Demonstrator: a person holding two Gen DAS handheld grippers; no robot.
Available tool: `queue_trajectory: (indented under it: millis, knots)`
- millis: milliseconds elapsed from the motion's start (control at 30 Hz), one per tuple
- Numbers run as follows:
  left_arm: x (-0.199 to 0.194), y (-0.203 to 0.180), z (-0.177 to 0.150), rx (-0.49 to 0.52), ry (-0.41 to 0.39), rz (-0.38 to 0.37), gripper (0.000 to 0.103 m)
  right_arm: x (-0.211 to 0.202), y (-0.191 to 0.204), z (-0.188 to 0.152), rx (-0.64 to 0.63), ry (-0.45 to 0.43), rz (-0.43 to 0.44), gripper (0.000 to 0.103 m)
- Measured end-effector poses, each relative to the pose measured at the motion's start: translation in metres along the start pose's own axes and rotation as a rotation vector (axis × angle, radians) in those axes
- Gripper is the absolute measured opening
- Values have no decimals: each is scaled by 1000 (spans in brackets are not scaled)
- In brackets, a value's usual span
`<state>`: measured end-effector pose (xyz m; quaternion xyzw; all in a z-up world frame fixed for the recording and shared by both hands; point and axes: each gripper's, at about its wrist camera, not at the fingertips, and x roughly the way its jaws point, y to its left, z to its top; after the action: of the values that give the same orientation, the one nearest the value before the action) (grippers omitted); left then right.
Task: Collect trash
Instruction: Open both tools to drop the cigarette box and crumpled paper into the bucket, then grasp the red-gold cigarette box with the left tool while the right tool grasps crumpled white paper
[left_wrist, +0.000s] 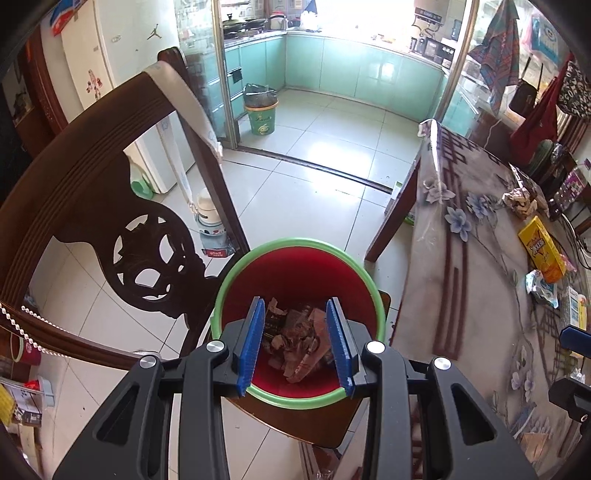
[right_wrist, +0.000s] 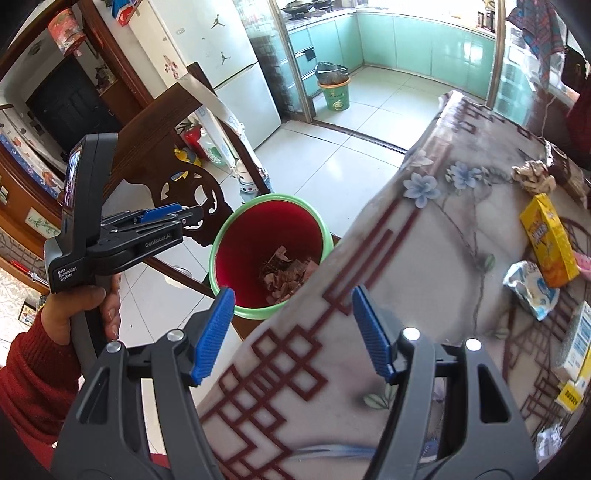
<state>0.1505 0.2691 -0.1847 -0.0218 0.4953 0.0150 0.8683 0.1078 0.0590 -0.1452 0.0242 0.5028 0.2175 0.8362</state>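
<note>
Hovering over the red bin (left_wrist: 295, 273), left hand-held gripper (left_wrist: 301, 345) apart and empty; right hand-held gripper (right_wrist: 291, 332) apart above the surface's (right_wrist: 424, 258) near edge. Crumpled wrapper (right_wrist: 532, 288) toward the far-right edge: light, soft, crushable; best pinched across its middle.

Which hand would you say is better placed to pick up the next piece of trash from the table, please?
Probably the right. The right gripper is over the table, jaws open and empty, with the yellow box and blue-white wrapper ahead. The left gripper hangs over the red bin, off the table.
</note>
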Motion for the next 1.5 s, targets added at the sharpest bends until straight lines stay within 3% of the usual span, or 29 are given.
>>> queue_trajectory:
  millis: [333, 667, 1067, 1200, 1267, 1300, 1400, 1433, 1500]
  knots:
    - [-24, -45, -11, 55, -32, -34, 33, -27, -24, -29, 51, -20, -18, 64]
    - [-30, -89, -36, 95, -9, -59, 33, -48, -59, -72, 105, 3, -45, 64]
    - [-38, -175, -56, 211, 5, -134, 33, -88, -144, -148, 292, 11, -138, 66]
    - [-47, -212, -68, 296, 5, -201, 33, -105, -186, -179, 377, 23, -217, 67]
    - [-51, -232, -79, 362, 23, -264, 53, -114, -209, -193, 422, 24, -263, 68]
    - [-54, -243, -86, 403, 24, -297, 57, -120, -221, -201, 448, 23, -284, 68]
    - [-59, -276, -115, 541, 56, -371, 61, -134, -249, -215, 501, 21, -334, 69]
    - [-59, -285, -126, 594, 70, -388, 68, -139, -258, -219, 516, 20, -356, 70]
    - [-64, -307, -154, 734, 81, -433, 69, -147, -276, -227, 542, 18, -392, 73]
